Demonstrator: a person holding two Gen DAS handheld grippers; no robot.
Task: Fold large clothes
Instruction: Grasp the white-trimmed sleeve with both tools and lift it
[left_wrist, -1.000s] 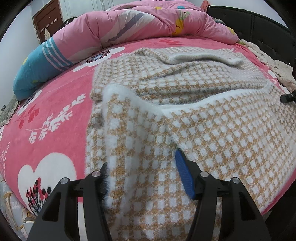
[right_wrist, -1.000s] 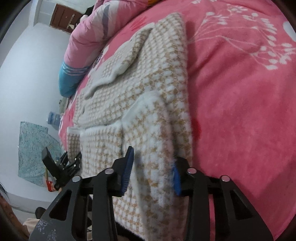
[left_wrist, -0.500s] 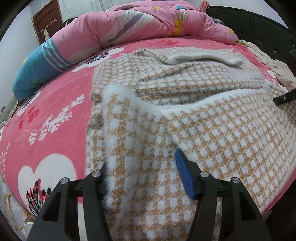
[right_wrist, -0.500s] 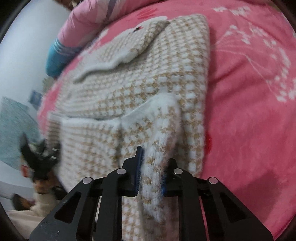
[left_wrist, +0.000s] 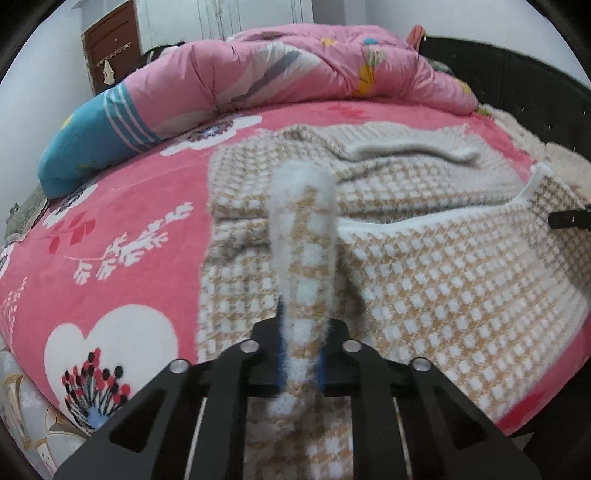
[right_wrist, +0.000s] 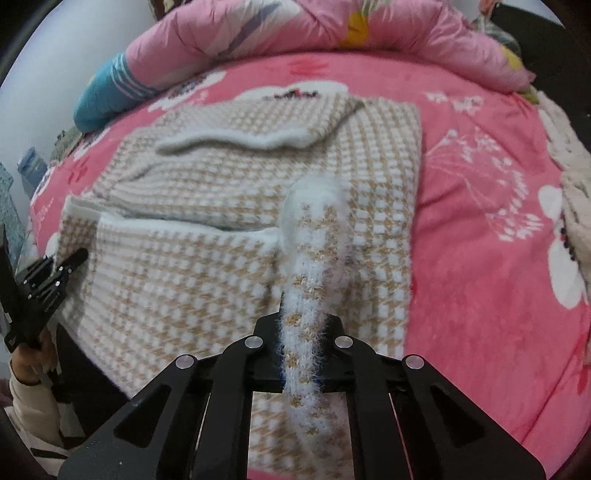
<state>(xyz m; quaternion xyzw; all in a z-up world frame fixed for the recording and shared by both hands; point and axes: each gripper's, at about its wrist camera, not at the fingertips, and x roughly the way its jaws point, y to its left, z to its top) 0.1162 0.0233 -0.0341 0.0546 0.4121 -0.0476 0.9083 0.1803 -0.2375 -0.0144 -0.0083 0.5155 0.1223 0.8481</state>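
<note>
The fuzzy checked sweater (left_wrist: 424, 266) lies on the pink plush bedspread (left_wrist: 122, 229). The left gripper (left_wrist: 301, 354) and the right gripper (right_wrist: 303, 350) each pinch a raised fold. A puffy quilt (left_wrist: 280, 70) lies behind.

We're in a bedroom, plainly someone's home. A big bed (left_wrist: 110, 258) fills the view, spread with a plush pink blanket printed with white flowers, sprigs and a heart. Along its far side lies a puffy pink quilt (left_wrist: 295, 70) with one blue, striped end, bunched up in a long roll. A dark padded headboard (left_wrist: 517, 85) runs along the right edge. Behind the bed stand pale walls and a brown wooden door (left_wrist: 110, 48) with something small hanging on it. A cream knitted throw (right_wrist: 576, 192) sits crumpled at the bed's edge. Lived-in, domestic, no work furniture anywhere.
</note>
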